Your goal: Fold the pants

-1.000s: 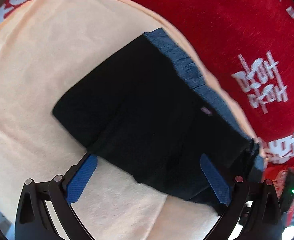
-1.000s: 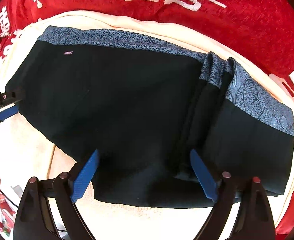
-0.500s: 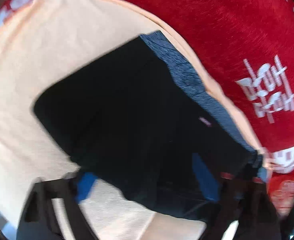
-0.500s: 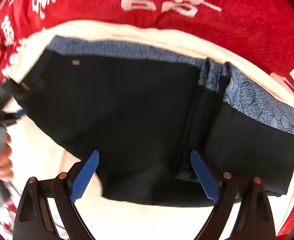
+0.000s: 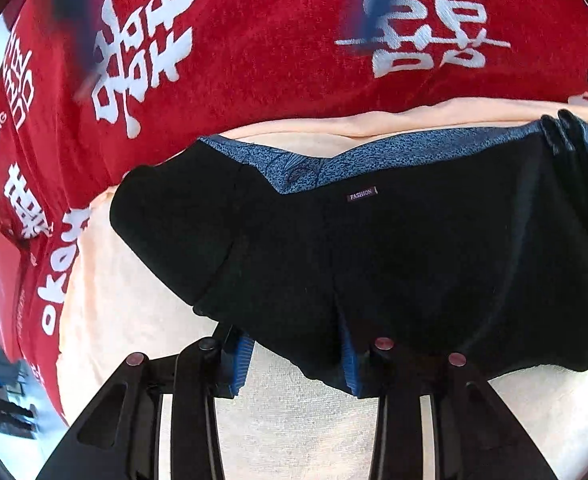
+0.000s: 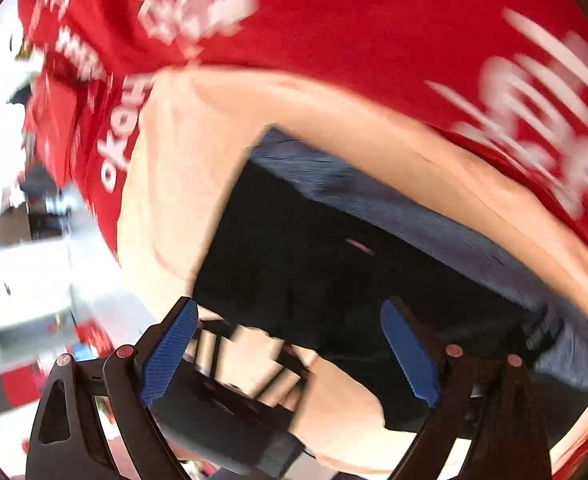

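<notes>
Left wrist view: my left gripper [image 5: 294, 360] straddles the pants [image 5: 414, 260] hem, fingers apart, ready to pinch; my right gripper [image 6: 290, 356] hovers spread, empty.

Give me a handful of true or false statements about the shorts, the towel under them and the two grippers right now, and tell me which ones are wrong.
1. The black shorts have a blue patterned waistband. True.
2. The shorts lie directly on the red cloth. False: they lie on a peach towel spread over the red cloth.
3. A small tag reading FASHION sits just below the waistband. True.
4. The left gripper hangs clear of the shorts. False: the hem of the shorts lies between its fingers.
5. The right gripper is shut tight. False: its blue fingers stand wide apart.
</notes>
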The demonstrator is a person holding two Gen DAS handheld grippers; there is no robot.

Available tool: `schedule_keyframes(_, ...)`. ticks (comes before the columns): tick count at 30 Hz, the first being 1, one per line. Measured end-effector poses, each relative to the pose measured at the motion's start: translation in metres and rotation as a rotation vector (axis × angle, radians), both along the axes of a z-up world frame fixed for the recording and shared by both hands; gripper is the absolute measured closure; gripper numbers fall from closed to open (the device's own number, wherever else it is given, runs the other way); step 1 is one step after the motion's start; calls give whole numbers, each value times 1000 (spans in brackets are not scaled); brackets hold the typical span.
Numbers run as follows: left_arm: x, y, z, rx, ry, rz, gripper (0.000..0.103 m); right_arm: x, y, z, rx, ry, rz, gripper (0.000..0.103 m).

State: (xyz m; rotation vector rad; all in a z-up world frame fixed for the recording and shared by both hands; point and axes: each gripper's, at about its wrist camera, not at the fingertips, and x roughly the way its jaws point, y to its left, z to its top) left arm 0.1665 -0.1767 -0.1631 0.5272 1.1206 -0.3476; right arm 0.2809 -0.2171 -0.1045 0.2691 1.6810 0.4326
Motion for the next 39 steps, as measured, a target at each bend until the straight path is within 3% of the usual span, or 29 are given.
schedule_keyframes(3, -2, -2, 0, 3, -4, -5, 64, 15, 47, -10, -35, 11, 124, 8)
schedule_keyframes(5, -4, 3, 1, 5, -6, -6, 64, 23, 73, -33, -53, 79, 184, 8)
schedule_keyframes(9, -4, 4, 3, 1, -2, 1, 64, 25, 86, -69, -115, 181, 218, 10)
schedule_keyframes(10, -4, 3, 3, 0, -3, -1, 64, 24, 84, -74, -110, 200, 213, 26)
schedule_keyframes(11, -4, 4, 3, 0, 0, -3, 64, 21, 79, -78, -96, 217, 206, 49)
schedule_keyframes(12, -3, 3, 3, 2, 16, 2, 64, 16, 74, -76, -81, 215, 188, 80)
schedule_keyframes(19, -22, -24, 57, -54, -62, -89, 64, -14, -1, -21, 131, 51, 38, 84)
schedule_keyframes(26, -53, -86, 128, -138, -134, -193, 64, -89, -133, 45, 393, -132, -203, 83)
schedule_keyframes(30, -81, -143, 158, -182, -130, -301, 64, -144, -217, 65, 451, -218, -334, 83)
schedule_keyframes(34, -115, -209, 164, -225, -59, -397, 64, -206, -292, 55, 453, -246, -465, 81)
schedule_keyframes(39, -161, -287, 134, -203, 8, -508, 64, -266, -382, 7, 430, -203, -627, 81)
